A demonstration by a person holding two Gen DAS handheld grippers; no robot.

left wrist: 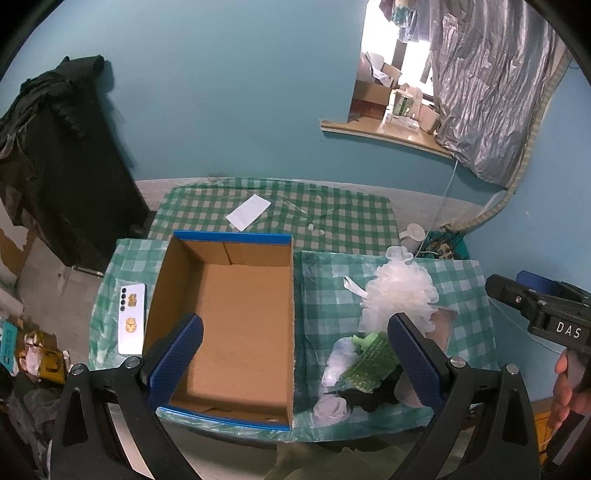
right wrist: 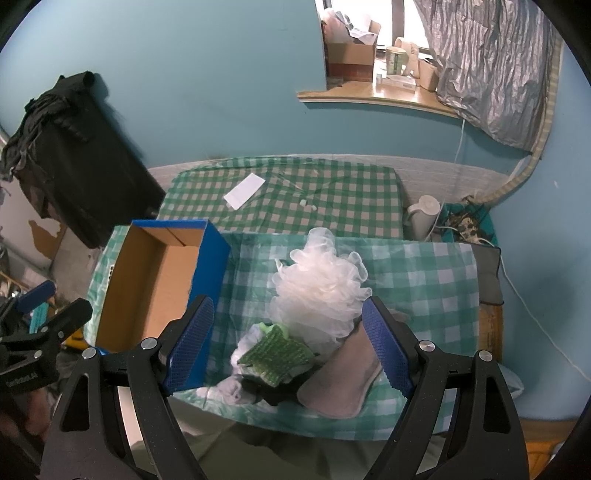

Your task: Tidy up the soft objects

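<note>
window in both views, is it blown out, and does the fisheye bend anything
Left wrist: the window is overexposed white, and the sill bows. Right wrist: the window glares less, boxes readable; the table edges curve, corners vignette black.

- A white phone (left wrist: 132,319) lies face down on the green checked cloth (left wrist: 343,218), just left of the box, stickers on its back.
- A white paper slip (left wrist: 248,212) lies on the far part of the counter.
- A white kettle (right wrist: 424,217) stands at the right, near a cable.
- Dark clothing (left wrist: 55,110) hangs on the left.
- A silvery curtain (right wrist: 491,70) drapes beside the window sill (right wrist: 373,98).
</note>
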